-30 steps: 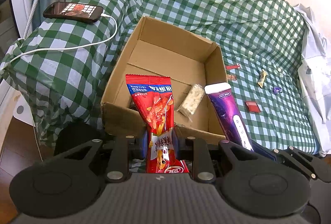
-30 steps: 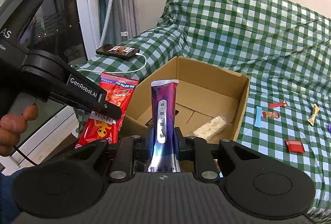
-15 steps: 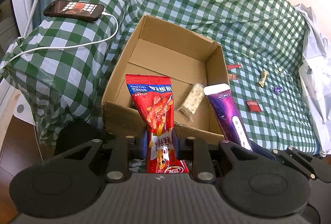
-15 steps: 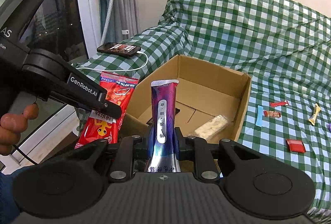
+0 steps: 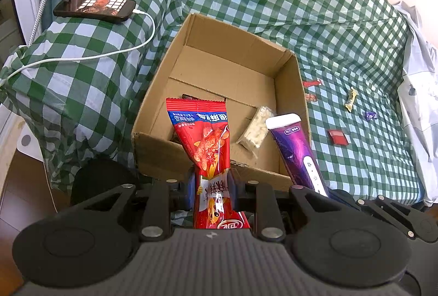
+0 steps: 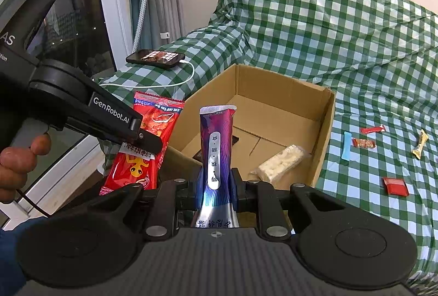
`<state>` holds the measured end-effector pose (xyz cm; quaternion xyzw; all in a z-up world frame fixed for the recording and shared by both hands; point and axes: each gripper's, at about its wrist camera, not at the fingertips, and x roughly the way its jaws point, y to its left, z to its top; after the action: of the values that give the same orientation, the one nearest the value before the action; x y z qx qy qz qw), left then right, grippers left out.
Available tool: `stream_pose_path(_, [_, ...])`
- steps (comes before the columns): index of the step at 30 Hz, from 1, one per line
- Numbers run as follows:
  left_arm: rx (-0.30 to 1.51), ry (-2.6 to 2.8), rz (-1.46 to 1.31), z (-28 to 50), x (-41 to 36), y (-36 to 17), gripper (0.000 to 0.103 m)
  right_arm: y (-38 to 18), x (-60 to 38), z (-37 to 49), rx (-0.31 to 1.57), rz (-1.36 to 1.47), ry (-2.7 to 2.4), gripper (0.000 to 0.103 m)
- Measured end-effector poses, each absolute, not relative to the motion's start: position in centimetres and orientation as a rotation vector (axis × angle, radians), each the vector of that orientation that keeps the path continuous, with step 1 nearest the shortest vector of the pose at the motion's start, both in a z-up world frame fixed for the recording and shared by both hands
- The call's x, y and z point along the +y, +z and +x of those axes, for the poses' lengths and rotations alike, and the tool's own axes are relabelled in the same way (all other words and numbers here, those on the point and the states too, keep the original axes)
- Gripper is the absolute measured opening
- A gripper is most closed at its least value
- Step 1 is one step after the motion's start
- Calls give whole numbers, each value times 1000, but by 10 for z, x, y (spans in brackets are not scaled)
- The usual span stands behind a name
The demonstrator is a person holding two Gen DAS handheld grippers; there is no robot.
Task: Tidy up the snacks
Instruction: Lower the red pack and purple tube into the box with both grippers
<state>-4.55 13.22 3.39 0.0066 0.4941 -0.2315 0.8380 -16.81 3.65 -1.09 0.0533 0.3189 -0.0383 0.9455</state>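
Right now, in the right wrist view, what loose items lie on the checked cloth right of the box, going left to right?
Blue stick → orange-red wrapper → flat red packet → yellow candy.

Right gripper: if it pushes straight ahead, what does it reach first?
Probably the cardboard box: the right gripper, shut on the purple packet, points over its near wall, toward its floor. Depth is uncertain.
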Motion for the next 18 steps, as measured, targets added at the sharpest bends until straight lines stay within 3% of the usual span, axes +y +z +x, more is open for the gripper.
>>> stream_pose_path(18, [1070,-491,21,-28,117,27,26,-24,23,-146,701,160,-89,21])
